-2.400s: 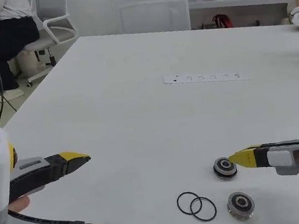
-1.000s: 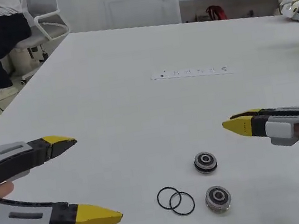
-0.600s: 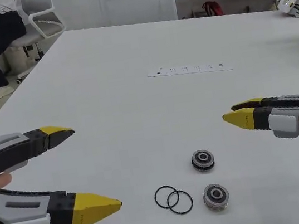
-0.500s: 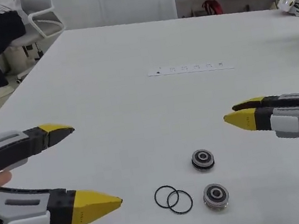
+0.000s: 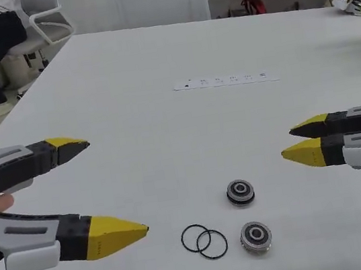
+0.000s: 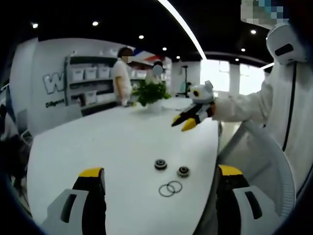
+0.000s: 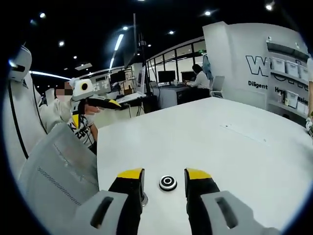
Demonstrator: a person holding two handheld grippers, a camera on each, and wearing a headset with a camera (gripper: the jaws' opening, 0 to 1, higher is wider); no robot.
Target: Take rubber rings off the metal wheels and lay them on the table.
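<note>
My right gripper (image 5: 289, 143) has backed off the wheels (image 5: 241, 192), released and empty like the left gripper (image 5: 116, 187); rings (image 5: 203, 239) lie by the table (image 5: 158, 77) edge: done, I think.

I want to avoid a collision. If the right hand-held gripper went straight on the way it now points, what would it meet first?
Probably the metal wheel seen ahead between the open jaws of the right hand-held gripper. The gripper's height over the table is unclear, so it might pass above.
</note>
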